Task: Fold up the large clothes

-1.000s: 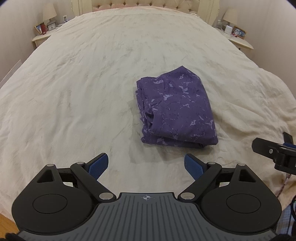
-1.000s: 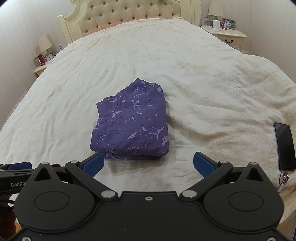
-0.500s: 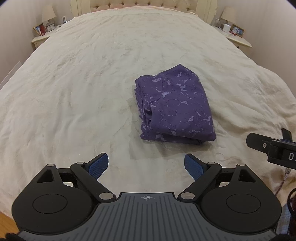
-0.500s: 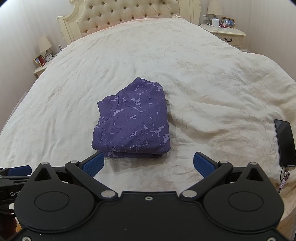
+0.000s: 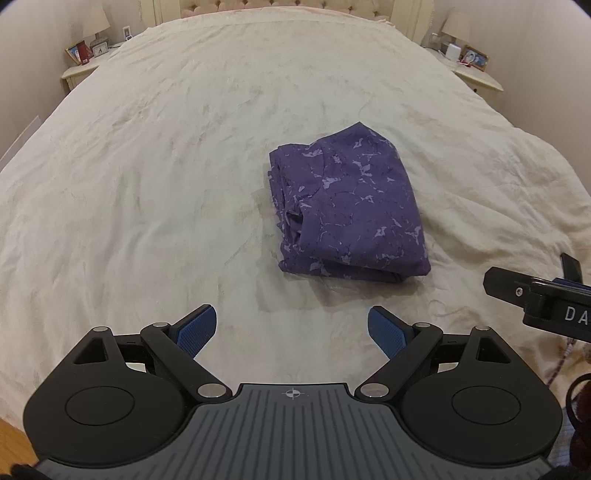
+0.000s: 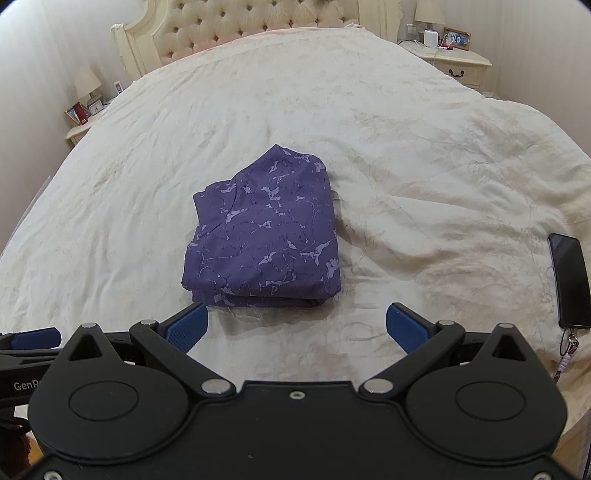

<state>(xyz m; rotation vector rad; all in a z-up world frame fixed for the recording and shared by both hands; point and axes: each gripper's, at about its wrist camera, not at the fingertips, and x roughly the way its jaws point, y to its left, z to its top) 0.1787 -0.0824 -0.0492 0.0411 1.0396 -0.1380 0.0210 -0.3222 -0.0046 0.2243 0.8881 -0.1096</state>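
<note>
Garment [image 5: 349,210] is a purple patterned bundle, folded into a compact rectangle, lying flat near the middle of the bed [image 5: 147,166]. In the left view the stacked layer edges show along its left side; the near edge is a thick fold.

Left gripper [image 5: 291,328] – fingers spread wide, holding nothing, blue pads [image 5: 195,328] over bare bedspread. Garment sits ahead and slightly right of it, apart from both pads.

Right gripper [image 6: 297,325] – also released and empty. Its left pad [image 6: 186,326] is just short of the garment's near-left corner; contact can't be confirmed, looks like a small gap. Right pad is well clear of the cloth.

Each gripper shows at the edge of the other's view, so they sit side by side at the foot of the bed.

Phone [image 6: 569,280], dark screen, with a strap, lies on the bedspread to the right, well apart from the garment. Tufted headboard [image 6: 258,22] at the far end, nightstand [image 6: 454,61] with a lamp on either side.
</note>
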